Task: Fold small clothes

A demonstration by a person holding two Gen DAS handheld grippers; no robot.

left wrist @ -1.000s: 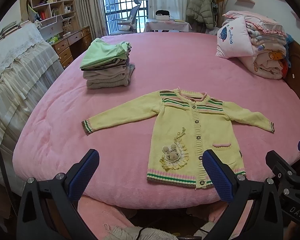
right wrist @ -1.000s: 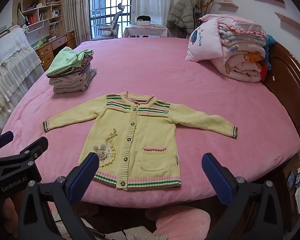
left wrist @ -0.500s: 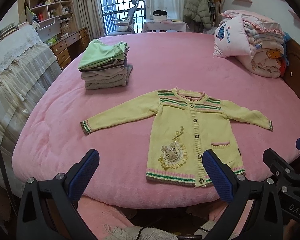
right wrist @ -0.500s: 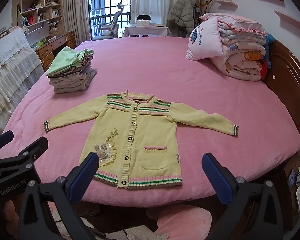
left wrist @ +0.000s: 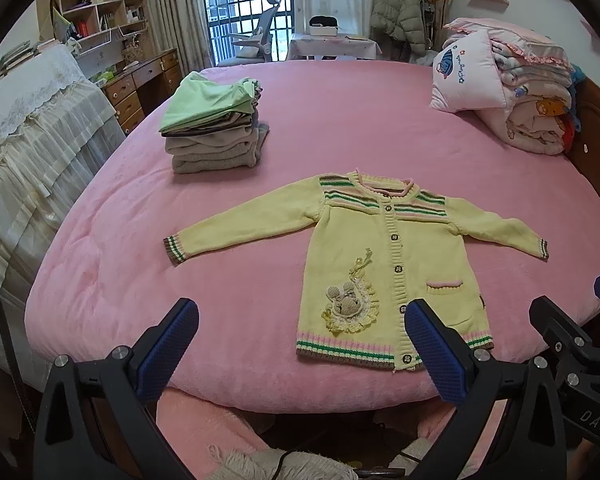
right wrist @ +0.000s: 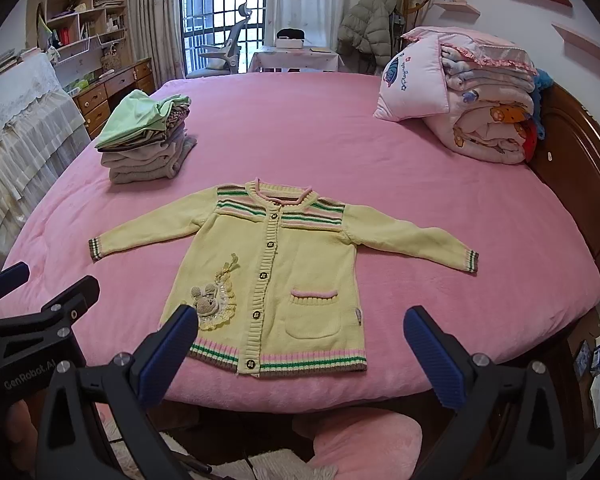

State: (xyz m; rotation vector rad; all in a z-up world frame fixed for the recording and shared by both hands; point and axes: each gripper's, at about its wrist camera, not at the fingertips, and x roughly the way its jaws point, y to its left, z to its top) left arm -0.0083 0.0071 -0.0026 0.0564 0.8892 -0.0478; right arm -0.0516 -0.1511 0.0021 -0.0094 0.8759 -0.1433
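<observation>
Left wrist view: left gripper (left wrist: pixel 300 344) spread wide, holding nothing, poised before the bed's (left wrist: pixel 340 120) near edge; yellow cardigan (left wrist: pixel 380 264) flat, buttoned, sleeves outstretched; folded stack (left wrist: pixel 212 132) well apart behind.

Right wrist view: right gripper (right wrist: pixel 300 348) likewise gaping, empty, just short of the cardigan's (right wrist: pixel 284 272) hem; left gripper (right wrist: pixel 40 308) alongside; bedding pile (right wrist: pixel 480 100) near the headboard.

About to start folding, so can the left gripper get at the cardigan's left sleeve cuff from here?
Probably yes. The left gripper is open and empty, and only bare blanket lies between it and the cuff of the cardigan.
</observation>
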